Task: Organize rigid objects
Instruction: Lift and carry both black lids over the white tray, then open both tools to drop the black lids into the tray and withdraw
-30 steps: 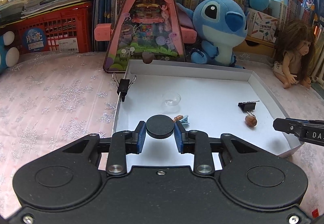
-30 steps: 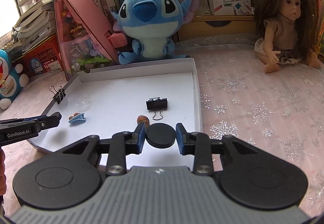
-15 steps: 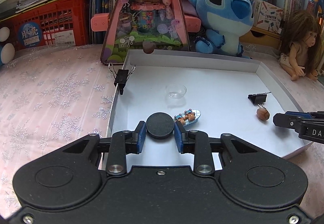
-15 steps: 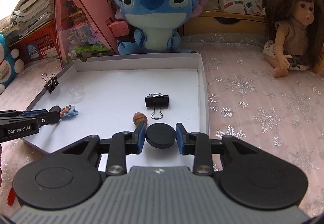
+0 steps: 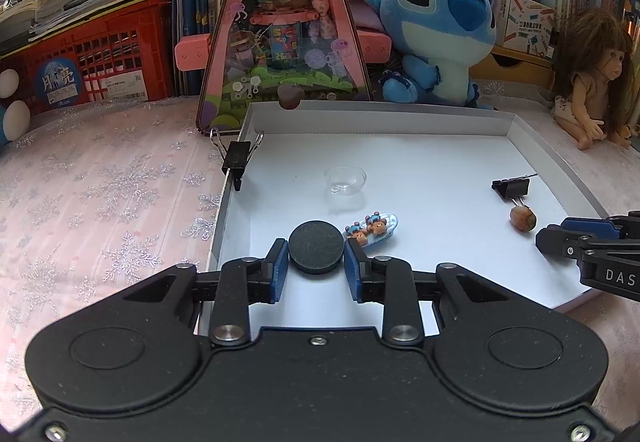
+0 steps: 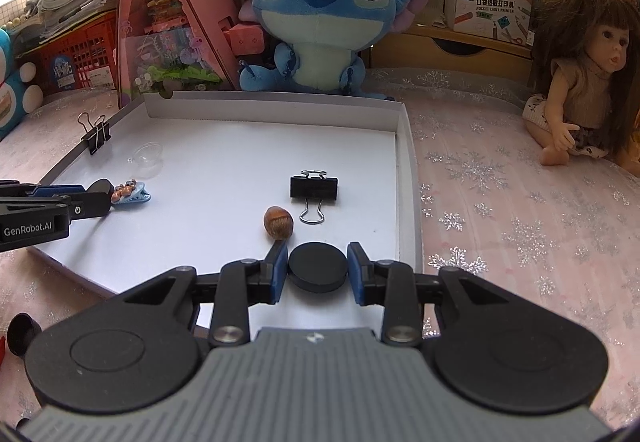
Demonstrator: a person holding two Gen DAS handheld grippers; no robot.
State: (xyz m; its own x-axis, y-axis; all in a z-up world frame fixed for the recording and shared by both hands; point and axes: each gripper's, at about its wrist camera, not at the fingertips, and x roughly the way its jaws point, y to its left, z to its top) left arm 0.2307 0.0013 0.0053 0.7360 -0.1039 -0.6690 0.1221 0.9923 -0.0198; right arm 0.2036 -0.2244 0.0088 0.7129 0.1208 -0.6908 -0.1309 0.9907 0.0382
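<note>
Left gripper (image 5: pixel 316 262): jaws standing partly apart, gripping nothing, hovering over the near left part of the shallow white cardboard tray (image 5: pixel 380 114).
Blue hair clip with small bear figures (image 5: pixel 372 228): lying on the tray floor just ahead and right of the left fingertips.
Right gripper (image 6: pixel 317 268): jaws partly apart, nothing between the pads, hovering over the tray's near right part.
Brown hazelnut (image 6: pixel 278 222): lying just ahead of its left finger (image 6: pixel 277 262).
Black binder clip (image 6: pixel 314 188): lying just beyond the nut.
</note>
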